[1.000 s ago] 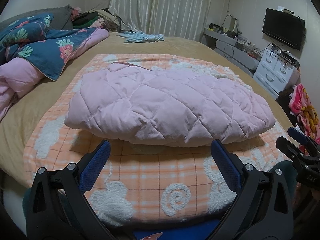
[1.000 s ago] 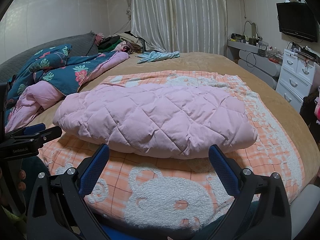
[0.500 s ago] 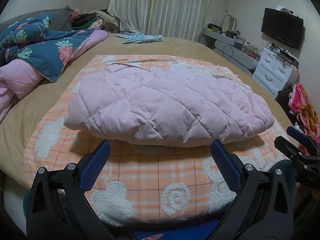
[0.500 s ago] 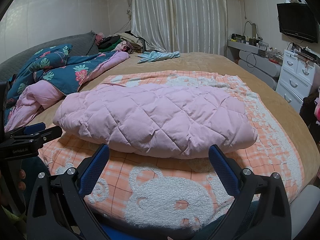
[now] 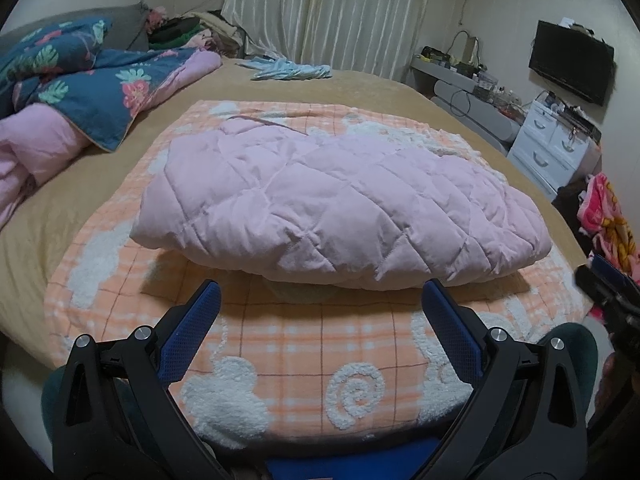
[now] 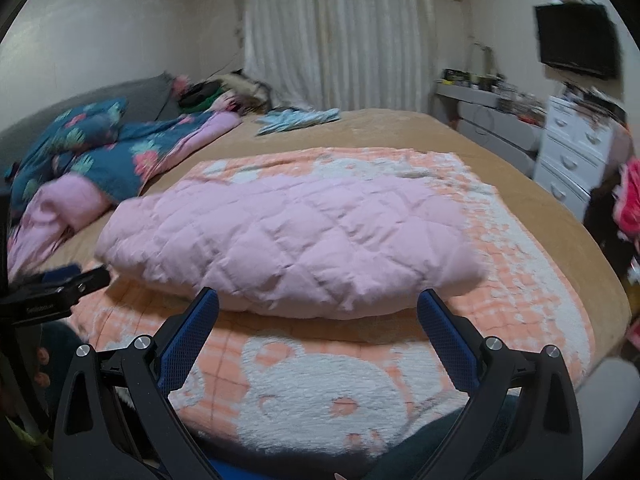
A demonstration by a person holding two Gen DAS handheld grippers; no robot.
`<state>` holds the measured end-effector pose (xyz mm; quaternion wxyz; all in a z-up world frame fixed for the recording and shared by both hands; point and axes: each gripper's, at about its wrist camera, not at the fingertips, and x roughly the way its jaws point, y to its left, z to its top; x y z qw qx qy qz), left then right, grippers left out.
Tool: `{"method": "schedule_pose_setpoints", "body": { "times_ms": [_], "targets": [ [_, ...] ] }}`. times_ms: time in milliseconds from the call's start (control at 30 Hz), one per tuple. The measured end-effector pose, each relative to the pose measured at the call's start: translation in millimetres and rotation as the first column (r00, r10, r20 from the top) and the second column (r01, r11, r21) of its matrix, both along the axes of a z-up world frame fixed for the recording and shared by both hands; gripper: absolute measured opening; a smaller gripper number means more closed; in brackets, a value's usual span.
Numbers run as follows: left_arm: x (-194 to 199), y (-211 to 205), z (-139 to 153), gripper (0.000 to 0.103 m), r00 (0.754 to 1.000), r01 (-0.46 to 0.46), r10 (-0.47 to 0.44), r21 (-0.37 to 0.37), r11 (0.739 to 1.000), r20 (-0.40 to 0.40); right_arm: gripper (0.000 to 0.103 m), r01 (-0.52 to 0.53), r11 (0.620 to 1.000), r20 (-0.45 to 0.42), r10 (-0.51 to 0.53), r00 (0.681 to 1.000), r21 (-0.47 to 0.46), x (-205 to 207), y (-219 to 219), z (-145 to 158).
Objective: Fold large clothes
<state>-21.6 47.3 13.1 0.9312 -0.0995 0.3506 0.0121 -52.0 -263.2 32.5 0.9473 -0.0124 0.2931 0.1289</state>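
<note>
A pink quilted jacket (image 5: 340, 204) lies folded into a thick bundle on an orange checked blanket (image 5: 304, 344) on the bed; it also shows in the right wrist view (image 6: 296, 240). My left gripper (image 5: 320, 300) is open and empty, just short of the bundle's near edge. My right gripper (image 6: 318, 304) is open and empty, close to the bundle's near edge. The right wrist view is blurred. Each gripper shows at the edge of the other's view: the right one (image 5: 608, 284) and the left one (image 6: 60, 284).
A blue floral duvet with pink lining (image 5: 80, 92) is heaped at the left. A light blue garment (image 5: 288, 72) lies at the far side of the bed. White drawers (image 5: 556, 148) and a TV (image 5: 572, 60) stand at the right. Curtains hang at the back.
The right gripper has moved up and a little forward, blurring its view; the bundle now sits lower in its frame. The left gripper has shifted slightly. The jacket has not moved.
</note>
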Motion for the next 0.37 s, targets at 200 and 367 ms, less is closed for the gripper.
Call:
{"method": "schedule_pose_setpoints", "body": {
  "times_ms": [200,367],
  "targets": [
    [19.4,74.9,-1.1,0.094,0.982,-0.187,0.187,0.002,0.982,-0.008,0.099,0.345,0.936,0.005,-0.346,0.938,0.068,18.5,-131.7,-1.7],
    [52.3,214.7,-4.4,0.094,0.881,-0.472,0.474,0.091,0.877,0.000,0.099,0.765,0.643,-0.071,-0.765,0.640,-0.038,30.1,-317.7,-51.0]
  ]
}}
